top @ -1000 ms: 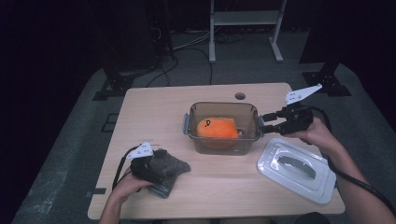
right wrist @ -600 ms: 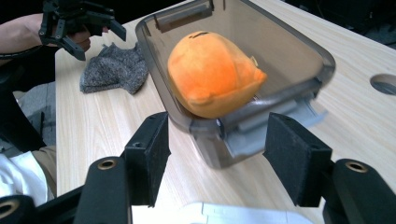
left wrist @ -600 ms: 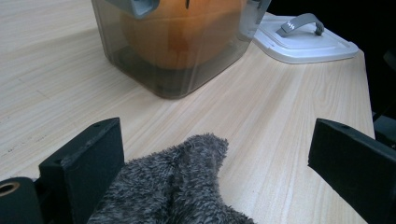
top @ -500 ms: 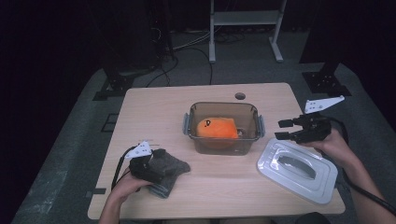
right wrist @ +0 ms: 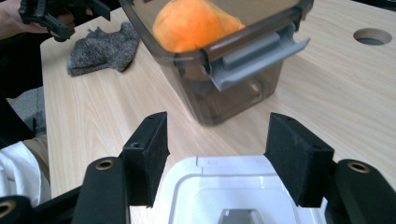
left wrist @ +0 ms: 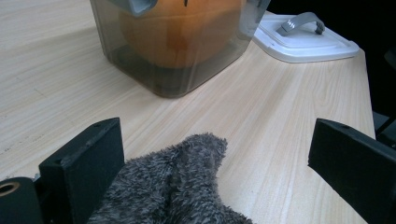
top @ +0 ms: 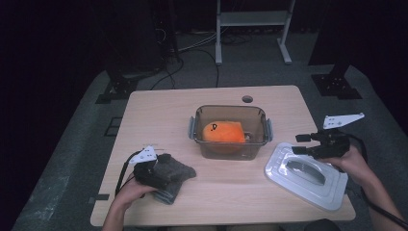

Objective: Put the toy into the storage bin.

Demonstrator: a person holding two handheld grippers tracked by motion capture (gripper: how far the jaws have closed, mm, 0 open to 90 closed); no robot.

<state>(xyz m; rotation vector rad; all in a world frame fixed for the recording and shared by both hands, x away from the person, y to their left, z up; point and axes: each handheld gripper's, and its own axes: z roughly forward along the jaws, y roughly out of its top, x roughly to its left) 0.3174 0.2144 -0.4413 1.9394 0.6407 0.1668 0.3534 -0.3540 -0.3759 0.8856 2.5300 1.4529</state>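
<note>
- My right claw [top: 299, 144] hangs just over the near edge of the white lid [top: 308, 174], jaws wide after opening a little more, nothing pinched between them.
- My left claw [top: 159, 169] rests over the grey cloth [top: 172, 174], its 2 jaws wide either side of the fluffy fabric [left wrist: 177, 186], no squeeze on it that I can see.
- The clear box [top: 230, 132] stands mid-table with the orange plush [top: 223, 131] already inside: packing looks done.
- Left, as I judge it: grip the lid by its handle [top: 304, 169], carry it across, seat it on the box, press the 2 side latches.
</note>
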